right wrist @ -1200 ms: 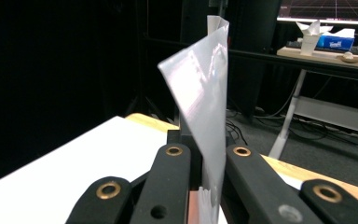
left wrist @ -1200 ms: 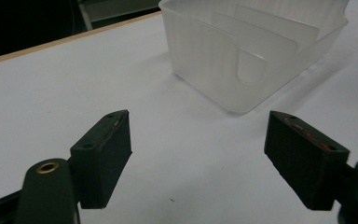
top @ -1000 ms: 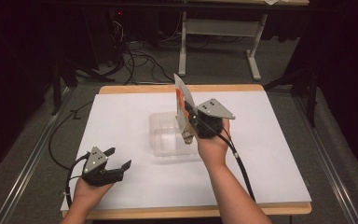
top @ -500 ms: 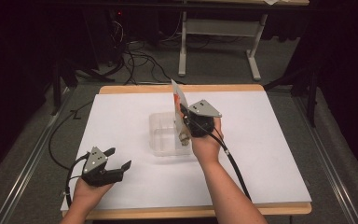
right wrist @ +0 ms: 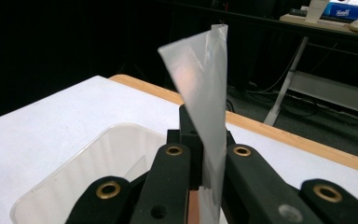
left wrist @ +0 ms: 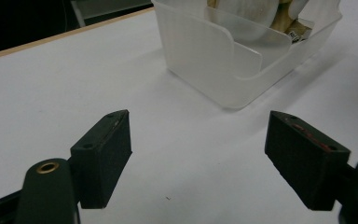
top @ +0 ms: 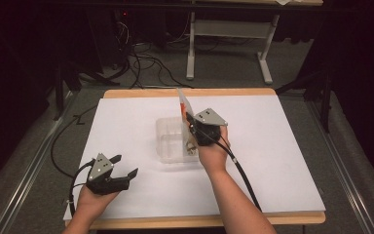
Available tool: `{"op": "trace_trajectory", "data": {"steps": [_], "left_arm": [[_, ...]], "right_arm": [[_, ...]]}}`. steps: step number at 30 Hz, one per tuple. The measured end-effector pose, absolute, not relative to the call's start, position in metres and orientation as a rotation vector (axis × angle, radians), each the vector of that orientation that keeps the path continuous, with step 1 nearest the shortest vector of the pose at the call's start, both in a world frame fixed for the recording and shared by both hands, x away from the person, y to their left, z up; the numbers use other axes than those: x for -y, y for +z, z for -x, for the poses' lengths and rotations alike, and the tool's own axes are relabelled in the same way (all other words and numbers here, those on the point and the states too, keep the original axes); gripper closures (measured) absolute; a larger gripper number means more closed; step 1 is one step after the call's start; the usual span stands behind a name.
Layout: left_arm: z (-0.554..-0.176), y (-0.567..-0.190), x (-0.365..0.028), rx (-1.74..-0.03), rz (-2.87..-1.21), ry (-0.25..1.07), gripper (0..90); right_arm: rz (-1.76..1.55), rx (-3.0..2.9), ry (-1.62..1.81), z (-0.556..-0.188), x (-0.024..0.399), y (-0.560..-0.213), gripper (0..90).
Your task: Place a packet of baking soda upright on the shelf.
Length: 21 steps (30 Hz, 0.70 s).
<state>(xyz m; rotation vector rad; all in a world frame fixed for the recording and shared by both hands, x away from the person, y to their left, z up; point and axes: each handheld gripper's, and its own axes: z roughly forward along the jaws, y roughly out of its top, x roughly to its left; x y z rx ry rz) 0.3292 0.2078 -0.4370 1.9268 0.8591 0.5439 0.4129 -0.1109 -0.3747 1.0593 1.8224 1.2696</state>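
My right gripper (top: 189, 120) is shut on a thin silvery packet with an orange patch (top: 183, 103). The packet stands up on edge over the right part of a clear plastic box (top: 167, 142). In the right gripper view the packet (right wrist: 206, 93) rises from between the closed jaws of that gripper (right wrist: 205, 156), with the box (right wrist: 93, 161) just below. My left gripper (top: 125, 165) rests open near the table's front left, apart from the box. Its view shows nothing between the pads (left wrist: 105, 154); the box (left wrist: 200, 56) lies ahead and holds a divider and pale items (left wrist: 242, 14).
The white table top (top: 282, 146) has a wooden rim at the back and front. Black cables trail from both grippers, one off the left edge (top: 61, 146). A white metal frame (top: 229, 34) and floor cables stand beyond the table.
The right hand has come down and a little to the left with the packet, closer over the box. The left gripper has stayed where it was.
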Motion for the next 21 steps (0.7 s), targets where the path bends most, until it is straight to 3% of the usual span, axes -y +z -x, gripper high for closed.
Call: {"op": "trace_trajectory", "data": {"steps": [21], "left_arm": [[-0.3290,-0.4366,-0.2097,-0.859,-1.929,0.542,23.2]], "right_arm": [[-1.066,-1.828,1.282,-0.4102,0.1109,-0.3837,90.0]]}}
